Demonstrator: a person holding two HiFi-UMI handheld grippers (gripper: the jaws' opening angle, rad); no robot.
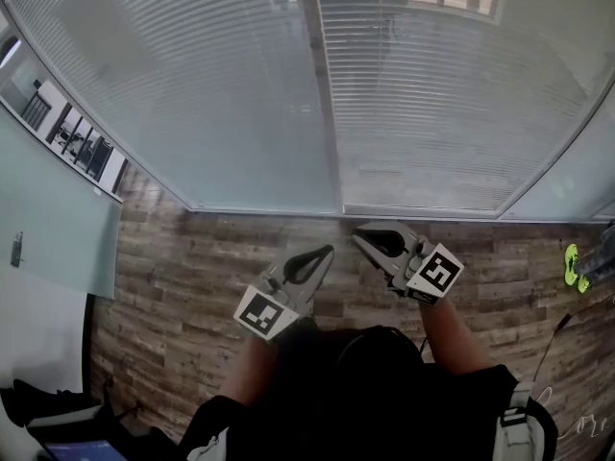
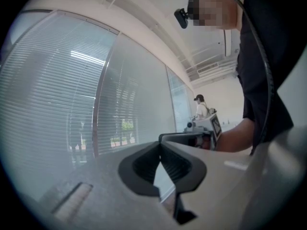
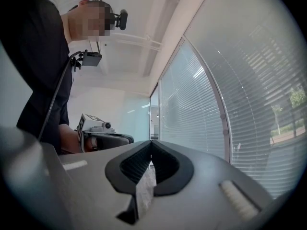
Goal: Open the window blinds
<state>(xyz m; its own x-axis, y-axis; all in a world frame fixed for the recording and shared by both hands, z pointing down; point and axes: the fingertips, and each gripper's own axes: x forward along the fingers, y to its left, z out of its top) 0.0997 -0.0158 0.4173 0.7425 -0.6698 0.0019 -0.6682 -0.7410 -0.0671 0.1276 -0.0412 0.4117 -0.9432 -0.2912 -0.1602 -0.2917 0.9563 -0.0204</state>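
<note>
1. Brown wood planks make up the floor (image 1: 192, 257) in the lower head view. The window blinds (image 1: 192, 84) hang fully lowered across the glass ahead, their slats turned nearly shut. The left gripper (image 1: 327, 252) and right gripper (image 1: 359, 237) are held side by side, tips toward the blinds but apart from them.
2. Left gripper view: the left gripper (image 2: 160, 145) has its jaws meeting at the tips, with nothing between them. The blinds (image 2: 48, 104) fill the left, and the right gripper (image 2: 201, 131) shows beyond.
3. Right gripper view: the right gripper (image 3: 151, 143) is closed tip to tip and empty. The blinds (image 3: 230, 80) stand on the right, the left gripper (image 3: 98, 134) on the left.
</note>
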